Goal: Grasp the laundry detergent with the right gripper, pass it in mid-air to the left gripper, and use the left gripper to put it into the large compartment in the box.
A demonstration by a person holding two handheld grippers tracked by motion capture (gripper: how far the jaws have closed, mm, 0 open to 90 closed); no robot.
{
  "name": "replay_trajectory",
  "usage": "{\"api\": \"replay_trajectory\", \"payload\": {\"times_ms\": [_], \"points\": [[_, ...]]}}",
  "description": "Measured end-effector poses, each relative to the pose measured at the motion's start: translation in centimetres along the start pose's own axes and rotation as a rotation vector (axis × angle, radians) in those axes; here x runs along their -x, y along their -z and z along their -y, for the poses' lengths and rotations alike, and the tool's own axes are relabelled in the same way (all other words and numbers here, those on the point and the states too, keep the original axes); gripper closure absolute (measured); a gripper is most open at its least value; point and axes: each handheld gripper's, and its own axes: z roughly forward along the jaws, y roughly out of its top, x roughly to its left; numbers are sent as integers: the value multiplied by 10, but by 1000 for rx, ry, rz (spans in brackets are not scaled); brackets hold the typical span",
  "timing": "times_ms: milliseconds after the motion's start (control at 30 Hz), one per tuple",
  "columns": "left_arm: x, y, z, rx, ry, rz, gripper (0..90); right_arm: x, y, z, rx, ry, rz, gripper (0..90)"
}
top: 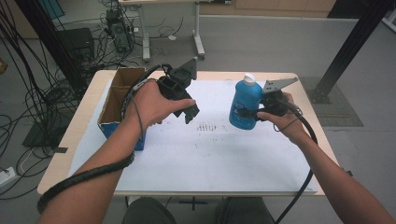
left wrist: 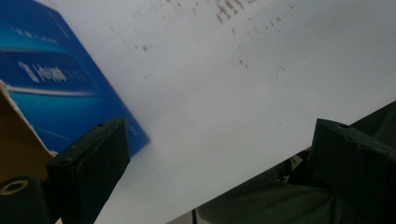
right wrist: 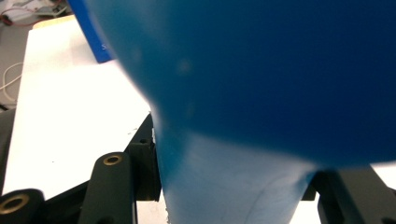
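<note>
We have the blue bottle [top: 245, 104] clamped in our right gripper [top: 261, 111], held upright above the right half of the white sheet [top: 210, 154] that covers the table [top: 65, 144], its white cap [top: 250, 78] on top. In the right gripper view the jaws press on either side of the bottle's [right wrist: 261, 93] narrower lower body. Our left gripper [top: 183, 111] hangs empty with its jaws wide apart, near the open cardboard box [top: 122, 100] at the sheet's left edge.

The grip looks like the weak point: the body is smooth, rounded plastic (and, we judge, heavy if full), so it could slip or pivot between the pads if we swing or tilt it quickly. Should the box be its destination, its upright flaps stand close to our left gripper, and a low pass could catch a flap and push the box toward the table's left edge.

Room is generous otherwise. The middle of the sheet is bare apart from faint marks, and the near edge is well apart from both grippers. The bottle sits nearer the far right corner, so drifting further right or away leaves little table beneath it.
</note>
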Motion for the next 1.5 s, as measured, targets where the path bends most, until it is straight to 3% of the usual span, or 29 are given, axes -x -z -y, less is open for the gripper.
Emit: {"api": "replay_trajectory", "payload": {"times_ms": [33, 100, 133, 167, 267, 333, 367, 400, 433, 467, 500, 867, 1167, 1500], "points": [[0, 0, 0, 0, 0, 0, 58, 0, 0, 0, 0, 0, 0, 432], [0, 8, -5, 4, -64, -12, 58, -4, -7, -7, -8, 12, -31, 432], [0, 8, -5, 4, -64, -12, 58, -4, -7, -7, -8, 12, -31, 432], [0, 14, -8, 14, -103, -23, 58, -6, -13, -11, -16, 20, -53, 432], [-2, 22, -13, 20, -160, -43, 58, -10, -22, -17, -31, 34, -82, 431], [-2, 25, -15, 24, -177, -55, 58, -12, -27, -20, -40, 41, -99, 431], [-4, 30, -18, 33, -213, -54, 58, -13, -30, -21, -44, 43, -108, 432], [-4, 30, -18, 33, -213, -54, 58, -13, -30, -21, -44, 43, -108, 432], [-4, 34, -21, 31, -251, -57, 58, -15, -35, -22, -52, 45, -125, 431], [-4, 34, -21, 31, -251, -57, 58, -16, -37, -23, -58, 51, -132, 431], [-4, 38, -23, 33, -286, -58, 58, -17, -39, -24, -61, 57, -138, 431], [-7, 57, -30, 53, -424, -34, 58, -31, -58, -39, -50, 95, -225, 431], [-14, 63, -32, 26, -492, -48, 59, -43, -83, -50, -55, 138, -296, 432], [-21, 64, -30, 9, -530, -32, 59, -57, -102, -62, -39, 179, -337, 432]]}}
